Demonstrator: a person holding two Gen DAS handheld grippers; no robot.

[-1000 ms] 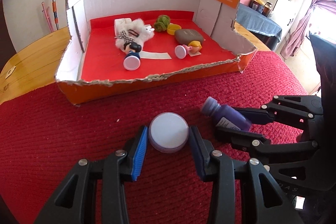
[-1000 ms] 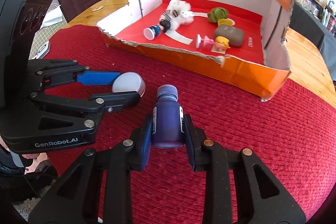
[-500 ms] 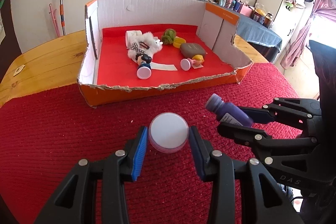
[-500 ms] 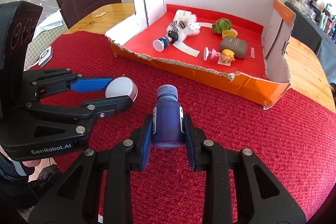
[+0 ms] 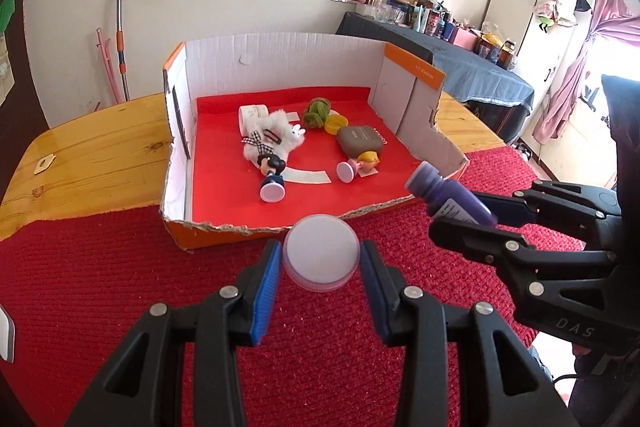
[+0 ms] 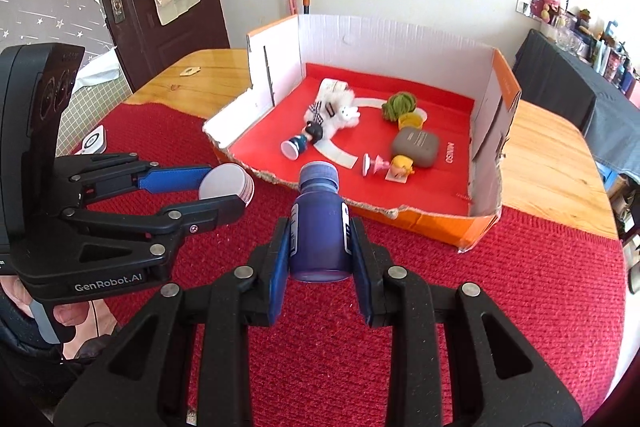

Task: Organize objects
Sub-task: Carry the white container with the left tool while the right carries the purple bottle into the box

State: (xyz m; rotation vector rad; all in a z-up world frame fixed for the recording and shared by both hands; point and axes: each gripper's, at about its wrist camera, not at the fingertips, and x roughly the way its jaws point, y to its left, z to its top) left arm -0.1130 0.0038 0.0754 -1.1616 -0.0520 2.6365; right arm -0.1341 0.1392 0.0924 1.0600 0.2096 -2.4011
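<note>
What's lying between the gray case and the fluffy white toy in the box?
In both views, a green yarn ball and a yellow lid sit between the gray case and the white toy, toward the back.

Two wrist views, looking forward along our tongs

We look down over the near worktop (image 5: 100, 155) at the cardboard box (image 5: 280, 55) just ahead; both views share it, and each catches the other tongs beside it.
</note>
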